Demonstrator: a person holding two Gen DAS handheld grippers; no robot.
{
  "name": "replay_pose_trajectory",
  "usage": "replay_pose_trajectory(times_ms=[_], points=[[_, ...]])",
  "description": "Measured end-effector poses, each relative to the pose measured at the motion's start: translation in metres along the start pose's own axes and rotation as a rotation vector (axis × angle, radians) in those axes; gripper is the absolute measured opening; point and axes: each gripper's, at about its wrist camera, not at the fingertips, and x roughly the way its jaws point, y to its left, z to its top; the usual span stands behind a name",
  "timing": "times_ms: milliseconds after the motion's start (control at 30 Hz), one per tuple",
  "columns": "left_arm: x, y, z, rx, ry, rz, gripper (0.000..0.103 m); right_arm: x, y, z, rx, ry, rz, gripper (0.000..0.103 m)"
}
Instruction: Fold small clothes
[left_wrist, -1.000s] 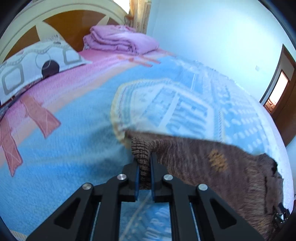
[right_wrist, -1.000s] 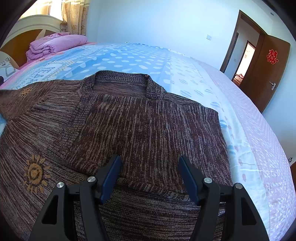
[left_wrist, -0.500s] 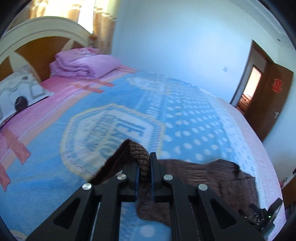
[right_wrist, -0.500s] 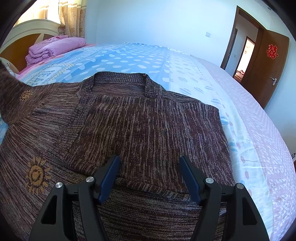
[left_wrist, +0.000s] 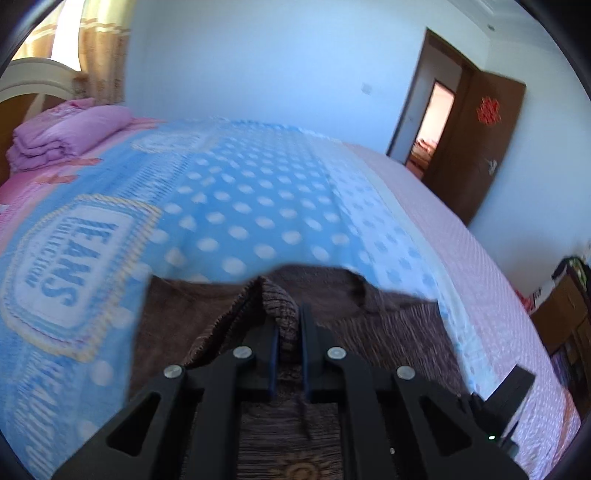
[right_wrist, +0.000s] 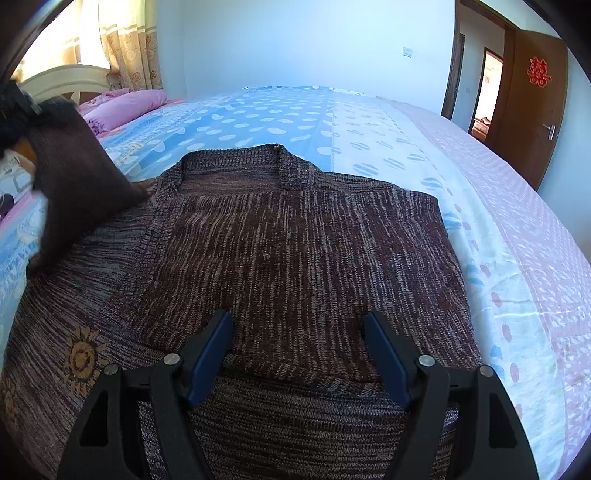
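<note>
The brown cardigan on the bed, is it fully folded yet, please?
Partly folded: the cardigan has its right side folded in, while the left gripper holds its cuff lifted.

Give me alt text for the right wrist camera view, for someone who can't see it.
A brown knitted cardigan lies flat on a bed with a blue polka-dot sheet, its left sleeve lifted off the bed at the picture's left edge. In the foreground the right gripper hovers over the cardigan's lower part, jaws opening, nothing between them.
</note>
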Motion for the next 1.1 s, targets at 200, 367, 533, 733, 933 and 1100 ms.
replay_pose_trajectory(times_ms=[200, 367, 533, 733, 933, 1100], points=[[0.014, -0.036, -0.037, 0.123, 0.116, -0.040, 0.032, 0.001, -0.009, 0.001, 0.044, 0.002, 0.048, 0.079], [-0.034, 0.007, -0.048, 0.195, -0.076, 0.165, 0.081, 0.000, -0.014, 0.001, 0.074, -0.004, 0.086, 0.080], [-0.007, 0.081, -0.056, 0.223, -0.001, 0.542, 0.079, -0.016, -0.024, -0.001, 0.129, -0.075, 0.089, 0.080], [0.005, 0.110, -0.077, 0.212, 0.085, 0.544, 0.079, -0.044, 0.027, 0.019, 0.023, -0.083, 0.134, 0.080], [0.008, 0.115, -0.080, 0.166, 0.072, 0.527, 0.084, -0.005, 0.116, 0.044, -0.210, 0.024, 0.157, 0.078], [0.013, 0.127, -0.079, 0.117, 0.072, 0.499, 0.090, 0.041, 0.095, 0.070, -0.207, 0.055, -0.088, 0.059]])
